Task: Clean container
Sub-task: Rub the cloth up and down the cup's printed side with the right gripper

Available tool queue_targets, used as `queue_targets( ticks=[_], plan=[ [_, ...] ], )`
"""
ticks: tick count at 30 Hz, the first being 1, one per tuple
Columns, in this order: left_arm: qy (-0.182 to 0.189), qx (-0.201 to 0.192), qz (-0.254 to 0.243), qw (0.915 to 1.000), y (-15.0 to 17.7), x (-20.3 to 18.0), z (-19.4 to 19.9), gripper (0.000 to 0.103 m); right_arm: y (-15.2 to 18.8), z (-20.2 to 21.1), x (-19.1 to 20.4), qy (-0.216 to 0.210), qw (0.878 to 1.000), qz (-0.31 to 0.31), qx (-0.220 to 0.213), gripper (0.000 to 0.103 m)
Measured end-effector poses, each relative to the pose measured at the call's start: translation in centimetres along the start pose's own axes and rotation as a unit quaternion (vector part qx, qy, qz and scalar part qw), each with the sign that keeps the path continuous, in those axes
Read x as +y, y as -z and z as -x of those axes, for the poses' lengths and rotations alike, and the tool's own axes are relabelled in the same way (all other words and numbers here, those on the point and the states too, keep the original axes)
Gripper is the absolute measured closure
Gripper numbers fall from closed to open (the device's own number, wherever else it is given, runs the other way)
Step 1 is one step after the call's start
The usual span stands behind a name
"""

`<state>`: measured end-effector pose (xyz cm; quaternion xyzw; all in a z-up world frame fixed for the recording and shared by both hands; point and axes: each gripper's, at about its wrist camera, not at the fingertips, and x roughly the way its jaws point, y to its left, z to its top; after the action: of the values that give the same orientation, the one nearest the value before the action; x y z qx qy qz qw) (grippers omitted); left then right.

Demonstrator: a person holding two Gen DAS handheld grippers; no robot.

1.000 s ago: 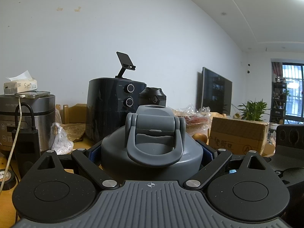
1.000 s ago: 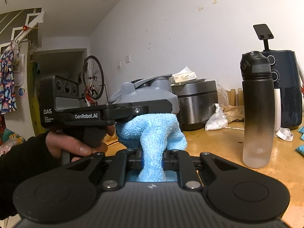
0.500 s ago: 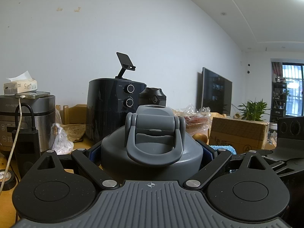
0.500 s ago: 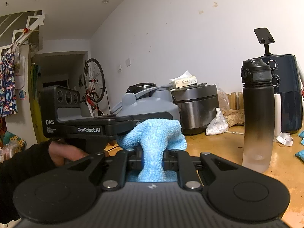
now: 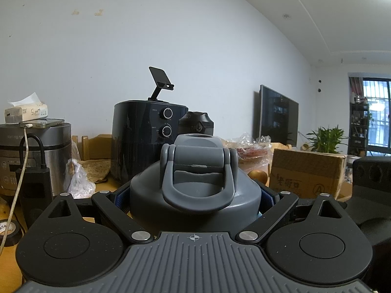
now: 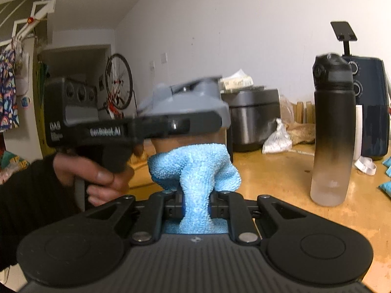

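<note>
Clamping the grey container (image 5: 195, 190) just under its lid, the left gripper (image 5: 195, 196) is holding it dead centre in the left wrist view, its fingers (image 5: 114, 204) pressing on either side of the body with blue pads showing at the edges. The lid's loop handle (image 5: 196, 193) is hanging toward the camera. Behind it a dark air fryer (image 5: 144, 141) is standing with a phone stand (image 5: 160, 81) on top, a rice cooker (image 5: 34, 153) is sitting at the left with a tissue pack (image 5: 25, 113) on it, and a cardboard box (image 5: 305, 171) is lying at the right. This view is matching the one from a second ago, except that the black housing of the right gripper (image 5: 374, 178) at the right edge is sitting lower and further out than half a second ago.

From the right wrist view, the right gripper (image 6: 195, 205) is pinching a blue cloth (image 6: 195, 168) tight between its closed fingers (image 6: 220, 207). The cloth is bunching up against the underside of the container (image 6: 185, 102), which a hand (image 6: 95, 173) in a dark sleeve is carrying in the left gripper (image 6: 195, 124) above the wooden table (image 6: 281, 183). Compared with a second ago, the container and the left gripper are appearing higher in the frame and blurred, and the cloth is sitting lower beneath them. A black-to-clear water bottle (image 6: 333, 131) is standing upright at the right.
</note>
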<state>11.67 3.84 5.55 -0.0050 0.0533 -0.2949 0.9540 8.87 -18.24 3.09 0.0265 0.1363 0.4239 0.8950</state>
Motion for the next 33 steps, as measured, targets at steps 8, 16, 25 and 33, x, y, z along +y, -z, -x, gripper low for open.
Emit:
queue_targets(
  ticks=[8,16,25,33],
  plan=[
    [0.0,0.001,0.001,1.0,0.0,0.0,0.0,0.008,1.4,-1.3,0.0,0.005,0.999,0.001,0.05,0.097],
    [-0.001,0.0,0.0,1.0,-0.1,0.1,-0.1,0.008,2.3,-2.2,-0.2,0.006,0.997,-0.002,0.081,0.097],
    [-0.002,-0.001,0.001,1.0,0.0,0.0,-0.1,0.008,3.1,-3.2,-0.2,0.007,0.994,0.002,0.112,0.096],
    [-0.001,-0.001,0.001,1.0,-0.1,0.2,-0.1,0.008,3.2,-3.4,-0.1,0.008,0.992,0.005,0.125,0.097]
  ],
)
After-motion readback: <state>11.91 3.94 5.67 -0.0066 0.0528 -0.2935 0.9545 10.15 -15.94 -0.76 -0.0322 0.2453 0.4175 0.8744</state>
